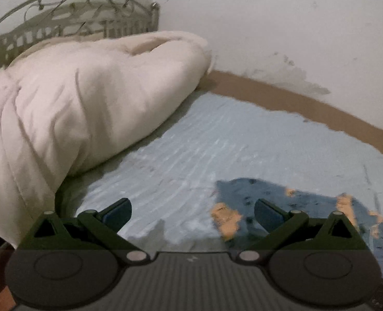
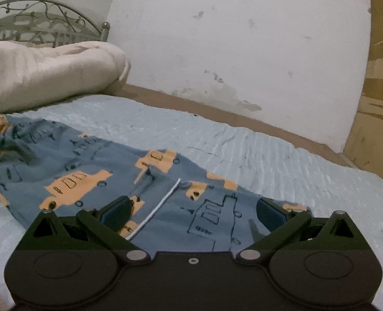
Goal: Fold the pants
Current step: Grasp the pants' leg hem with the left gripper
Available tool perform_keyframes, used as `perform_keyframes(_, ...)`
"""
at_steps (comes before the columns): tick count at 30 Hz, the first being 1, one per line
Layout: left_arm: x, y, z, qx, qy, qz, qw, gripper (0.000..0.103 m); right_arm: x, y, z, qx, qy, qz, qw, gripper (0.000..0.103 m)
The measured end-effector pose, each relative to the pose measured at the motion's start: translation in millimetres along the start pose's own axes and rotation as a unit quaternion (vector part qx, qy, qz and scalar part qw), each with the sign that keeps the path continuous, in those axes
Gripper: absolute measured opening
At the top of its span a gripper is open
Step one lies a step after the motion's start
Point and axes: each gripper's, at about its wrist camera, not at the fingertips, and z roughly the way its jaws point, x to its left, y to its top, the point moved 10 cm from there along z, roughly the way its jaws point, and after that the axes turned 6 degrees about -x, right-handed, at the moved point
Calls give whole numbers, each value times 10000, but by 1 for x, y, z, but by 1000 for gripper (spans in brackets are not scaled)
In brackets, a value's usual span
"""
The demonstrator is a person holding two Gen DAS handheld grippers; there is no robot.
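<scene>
Blue-grey pants (image 2: 93, 171) with orange truck prints lie spread on the light blue bed sheet (image 2: 243, 142), with a white drawstring (image 2: 160, 202) on top. My right gripper (image 2: 192, 213) is open and empty, low over the near end of the pants by the drawstring. In the left wrist view one end of the pants (image 1: 282, 199) lies at lower right. My left gripper (image 1: 192, 211) is open and empty over the sheet (image 1: 217, 142), its right finger over the edge of the pants.
A bulky cream duvet (image 1: 75, 108) is piled at the head of the bed, in front of a metal headboard (image 1: 75, 15). A stained white wall (image 1: 282, 39) runs along the far side. A brown cardboard-like panel (image 2: 380, 90) stands at the right.
</scene>
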Motion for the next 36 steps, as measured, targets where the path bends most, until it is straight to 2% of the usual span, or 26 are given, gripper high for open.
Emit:
perform_keyframes(2,0,-11,14,96,-95,-76,9999,102,0,-3,0,-37,0,73,10000,102)
perform_keyframes(5,-14,-37,36,259,-425,-201,9986,102,-1,-7,0,-84,40,156,9998,102)
perform_keyframes(8,-24,-53,50,262,-502,-310,9979,102,-1,-12,0,-125,68,225,9996,102)
perform_keyframes(11,-36,-54,53,-24,-475,-132,9988,102,-2,-14,1,-137,86,318,9994,102)
perform_keyframes(16,-71,-59,56,107,-714,170,9972,102,-1,-15,1,-158,44,314,9994,102)
perform_keyframes(19,-83,-61,52,28,-673,319,9972,102,1,-15,-1,-217,-20,203,9996,102)
perform_keyframes(24,-81,-55,47,-72,-802,118,9967,102,2,-14,-2,-277,-97,103,9995,102)
perform_keyframes(27,-83,-45,39,-331,-968,103,9947,102,3,-14,-2,-296,-125,63,9995,102)
perform_keyframes(31,-90,-43,31,-684,-1042,494,9910,102,4,-13,-2,-308,-158,11,9994,102)
perform_keyframes(36,-81,-49,41,-382,-997,287,9939,102,5,-13,-3,-334,-197,-46,9992,102)
